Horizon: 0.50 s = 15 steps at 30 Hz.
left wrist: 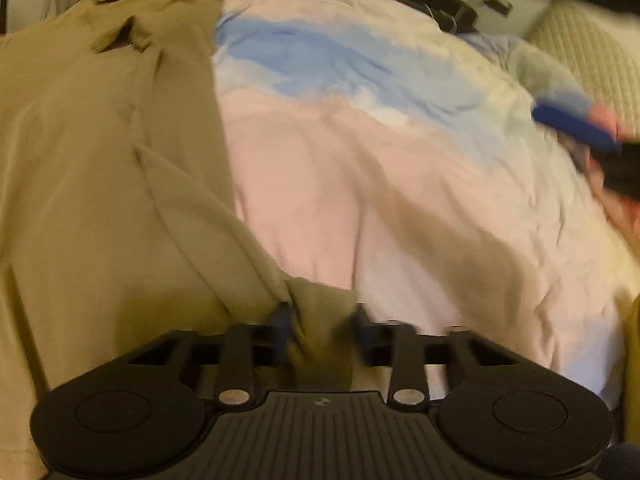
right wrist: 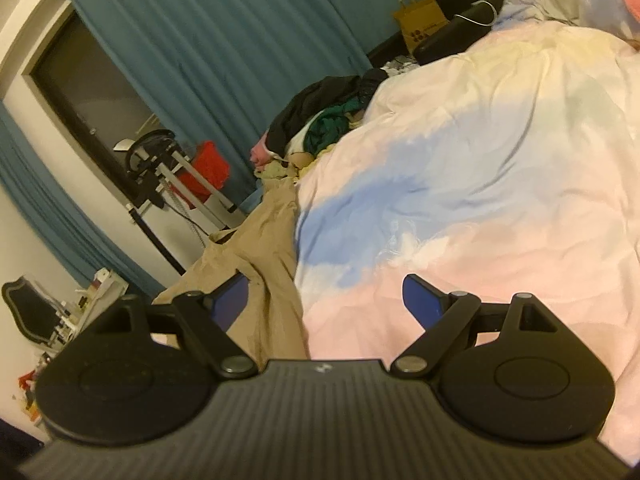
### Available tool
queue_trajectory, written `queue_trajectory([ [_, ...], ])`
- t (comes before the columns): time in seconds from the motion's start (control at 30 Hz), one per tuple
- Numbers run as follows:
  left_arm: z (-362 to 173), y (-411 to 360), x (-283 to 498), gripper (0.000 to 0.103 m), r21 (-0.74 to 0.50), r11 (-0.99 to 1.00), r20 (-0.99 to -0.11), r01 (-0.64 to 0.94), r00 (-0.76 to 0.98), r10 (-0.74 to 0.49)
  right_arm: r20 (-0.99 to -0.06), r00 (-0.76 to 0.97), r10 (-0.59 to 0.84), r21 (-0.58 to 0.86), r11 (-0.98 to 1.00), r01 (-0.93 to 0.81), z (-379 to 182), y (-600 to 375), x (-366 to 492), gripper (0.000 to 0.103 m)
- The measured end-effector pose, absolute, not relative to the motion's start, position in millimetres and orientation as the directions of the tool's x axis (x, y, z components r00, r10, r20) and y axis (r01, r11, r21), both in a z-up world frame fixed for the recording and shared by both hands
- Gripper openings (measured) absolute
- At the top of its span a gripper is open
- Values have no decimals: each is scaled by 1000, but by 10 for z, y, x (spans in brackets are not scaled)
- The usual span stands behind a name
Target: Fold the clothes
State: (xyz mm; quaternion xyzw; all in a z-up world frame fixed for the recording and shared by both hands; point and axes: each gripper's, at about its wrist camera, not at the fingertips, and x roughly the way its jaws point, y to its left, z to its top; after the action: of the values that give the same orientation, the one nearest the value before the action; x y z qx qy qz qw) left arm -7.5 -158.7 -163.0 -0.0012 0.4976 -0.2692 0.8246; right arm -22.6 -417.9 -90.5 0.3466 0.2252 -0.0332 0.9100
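Note:
A khaki garment (left wrist: pixel 100 168) lies spread over the left side of the bed, on a pastel pink, blue and white duvet (left wrist: pixel 380 160). My left gripper (left wrist: pixel 322 324) is shut on a bunched edge of the khaki garment, which fills the gap between its fingers. My right gripper (right wrist: pixel 326 300) is open and empty, above the garment's right edge where it meets the duvet. The khaki garment (right wrist: pixel 264 248) runs away towards the bed's far end in the right wrist view. The right gripper also shows as a blue blur in the left wrist view (left wrist: pixel 576 128).
A pile of dark and green clothes (right wrist: pixel 324 120) sits at the far end of the bed. A blue curtain (right wrist: pixel 224 40), a red bin (right wrist: pixel 208 172), a paper bag (right wrist: pixel 424 24) and a cluttered shelf (right wrist: pixel 80 308) stand beyond the bed. A quilted cream pillow (left wrist: pixel 592 52) lies at the right.

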Motion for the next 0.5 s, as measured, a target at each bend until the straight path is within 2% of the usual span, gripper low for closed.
queue_trajectory([
  [0.27, -1092, -646, -144, 17, -512, 803, -704, 305, 387, -596, -439, 892, 105, 621, 753, 218, -936, -4141, -198, 86],
  [0.43, -1063, -13, -196, 14, -527, 827, -746, 197, 358, -561, -470, 871, 142, 607, 768, 203, -986, -3966, -112, 86],
  [0.5, -1155, 143, -178, 2, -508, 848, -786, 154, 319, -529, -489, 860, 147, 590, 782, 201, -998, -3880, -79, 86],
])
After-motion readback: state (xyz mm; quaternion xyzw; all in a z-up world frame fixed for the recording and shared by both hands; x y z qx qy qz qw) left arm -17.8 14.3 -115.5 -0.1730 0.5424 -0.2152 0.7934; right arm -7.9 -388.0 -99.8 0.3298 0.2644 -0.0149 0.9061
